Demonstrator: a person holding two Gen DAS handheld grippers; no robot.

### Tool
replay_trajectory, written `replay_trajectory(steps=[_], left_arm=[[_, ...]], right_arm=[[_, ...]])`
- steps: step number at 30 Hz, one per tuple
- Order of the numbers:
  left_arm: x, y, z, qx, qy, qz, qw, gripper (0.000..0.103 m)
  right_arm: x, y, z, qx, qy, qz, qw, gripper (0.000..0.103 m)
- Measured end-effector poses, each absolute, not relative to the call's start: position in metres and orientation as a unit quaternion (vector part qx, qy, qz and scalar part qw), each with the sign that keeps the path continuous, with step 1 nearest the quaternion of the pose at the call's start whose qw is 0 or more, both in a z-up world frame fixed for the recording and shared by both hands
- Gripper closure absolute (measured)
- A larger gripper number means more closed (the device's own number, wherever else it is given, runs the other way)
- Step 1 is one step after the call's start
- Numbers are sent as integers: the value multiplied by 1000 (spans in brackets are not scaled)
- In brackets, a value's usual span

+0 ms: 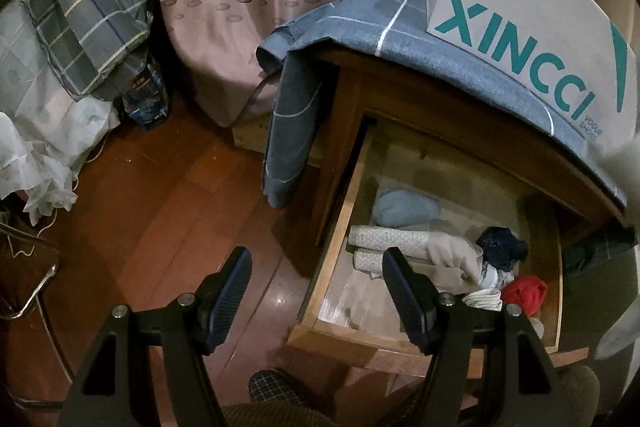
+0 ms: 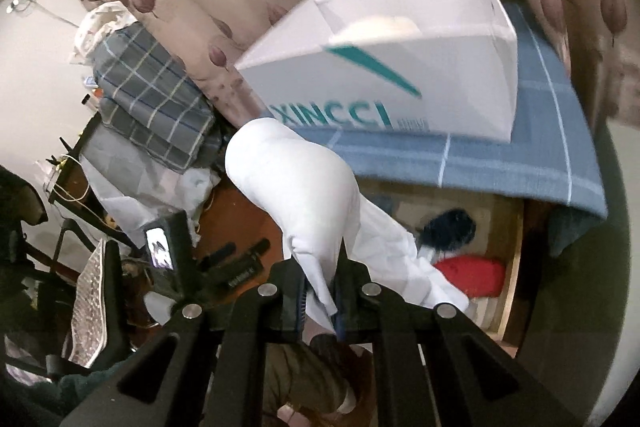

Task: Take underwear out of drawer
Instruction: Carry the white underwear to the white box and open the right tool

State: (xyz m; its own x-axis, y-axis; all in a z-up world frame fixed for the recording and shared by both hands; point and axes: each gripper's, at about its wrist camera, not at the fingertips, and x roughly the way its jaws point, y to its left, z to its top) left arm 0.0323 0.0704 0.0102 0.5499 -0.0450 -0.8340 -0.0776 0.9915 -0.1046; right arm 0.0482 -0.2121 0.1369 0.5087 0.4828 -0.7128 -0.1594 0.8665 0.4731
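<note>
Drawer (image 1: 316,307) of the wooden nightstand stands pulled open in the left wrist view, with folded and rolled garments lying loose inside: pale rolls, a dark lacy piece (image 1: 502,247) and a red piece (image 1: 524,293) near the front corner. The left gripper (image 1: 316,295) hangs over the drawer's near edge with its jaws apart and nothing between them. In the right wrist view, the right gripper (image 2: 322,291) is clamped tight on a fold of white underwear (image 2: 296,179), which billows up in front of the shoe box (image 2: 400,75) and hangs clear above the drawer. The cloth looks light, soft and limp, so it should drape and swing; a pinch on a bunched fold or the waistband seems safest.
</note>
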Motion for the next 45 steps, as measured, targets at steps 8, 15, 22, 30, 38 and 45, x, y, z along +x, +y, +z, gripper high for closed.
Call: replay_trajectory(steps=[8, 15, 22, 30, 38, 45], left_arm=[[33, 76, 9, -84, 477, 9, 875, 33], [35, 78, 7, -93, 480, 11, 872, 33], [37, 78, 4, -101, 483, 9, 870, 33], [39, 75, 2, -102, 486, 5, 868, 33], [41, 71, -2, -101, 489, 0, 867, 33], [43, 72, -2, -106, 491, -3, 865, 33]], right_arm=[[58, -206, 211, 162, 410, 200, 875, 94], [96, -219, 292, 138, 347, 172, 912, 94], [155, -228, 350, 107, 294, 132, 941, 94], [236, -239, 306, 92, 344, 64, 932, 94], [274, -247, 201, 70, 427, 4, 902, 94], [282, -255, 164, 81, 465, -10, 882, 87]])
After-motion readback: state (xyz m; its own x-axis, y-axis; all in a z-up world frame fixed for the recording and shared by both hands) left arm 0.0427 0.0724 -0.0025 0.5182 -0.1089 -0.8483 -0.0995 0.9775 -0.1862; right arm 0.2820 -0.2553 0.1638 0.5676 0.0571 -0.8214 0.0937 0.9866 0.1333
